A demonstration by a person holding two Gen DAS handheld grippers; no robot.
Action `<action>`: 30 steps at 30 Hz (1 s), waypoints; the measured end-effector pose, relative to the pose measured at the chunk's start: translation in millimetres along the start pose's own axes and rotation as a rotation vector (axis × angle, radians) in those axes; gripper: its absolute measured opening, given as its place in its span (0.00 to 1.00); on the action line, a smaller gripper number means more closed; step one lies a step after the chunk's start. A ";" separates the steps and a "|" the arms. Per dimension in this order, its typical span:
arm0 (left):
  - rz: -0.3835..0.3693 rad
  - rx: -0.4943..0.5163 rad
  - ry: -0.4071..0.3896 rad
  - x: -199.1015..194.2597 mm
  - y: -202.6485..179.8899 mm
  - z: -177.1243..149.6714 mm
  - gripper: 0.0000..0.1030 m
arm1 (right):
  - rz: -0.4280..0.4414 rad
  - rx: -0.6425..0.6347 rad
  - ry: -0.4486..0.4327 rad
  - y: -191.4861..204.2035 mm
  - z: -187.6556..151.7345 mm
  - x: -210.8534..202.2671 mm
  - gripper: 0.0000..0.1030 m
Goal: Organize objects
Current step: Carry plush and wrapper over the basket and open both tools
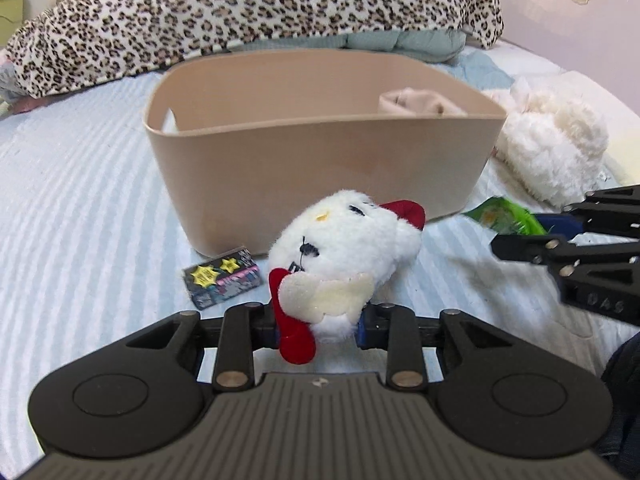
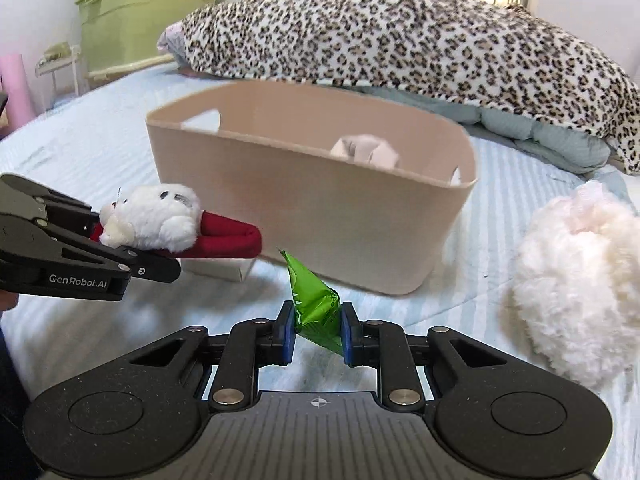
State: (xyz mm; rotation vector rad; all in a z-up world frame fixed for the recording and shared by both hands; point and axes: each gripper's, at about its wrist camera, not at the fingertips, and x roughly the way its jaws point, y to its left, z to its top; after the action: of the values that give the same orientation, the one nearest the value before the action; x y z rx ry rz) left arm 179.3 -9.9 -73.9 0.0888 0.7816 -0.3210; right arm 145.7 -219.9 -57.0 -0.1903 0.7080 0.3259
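Between the left gripper's (image 1: 318,326) fingers sits the white plush (image 1: 344,248), seemingly clamped.

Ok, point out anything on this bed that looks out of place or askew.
Loose things lie outside the beige plastic bin: a small dark printed box by its front wall and a fluffy cream plush to its right. Both grippers hold items off the bed; nothing looks spilled or damaged.

Fluffy plush toy (image 1: 344,240); glossy foil packet (image 2: 316,308); smooth matt plastic bin (image 1: 320,168).
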 end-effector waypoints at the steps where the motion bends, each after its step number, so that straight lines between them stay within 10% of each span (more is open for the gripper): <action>1: 0.006 0.003 -0.008 -3.8 0.7 1.7 0.32 | 0.001 -0.002 -0.014 0.1 4.1 -5.8 0.20; 18: 0.077 0.009 -0.233 -66.4 8.0 49.4 0.32 | -0.036 0.065 -0.234 -27.6 66.2 -43.9 0.20; 30: 0.152 0.001 -0.251 -20.9 11.0 113.5 0.32 | -0.057 0.145 -0.297 -46.4 108.6 -7.8 0.20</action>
State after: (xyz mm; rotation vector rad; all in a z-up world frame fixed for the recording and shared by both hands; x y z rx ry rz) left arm 245.8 -16.5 20.9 0.1060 0.5223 -0.1836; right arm 222.4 -234.6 32.0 -0.0225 0.4291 0.2409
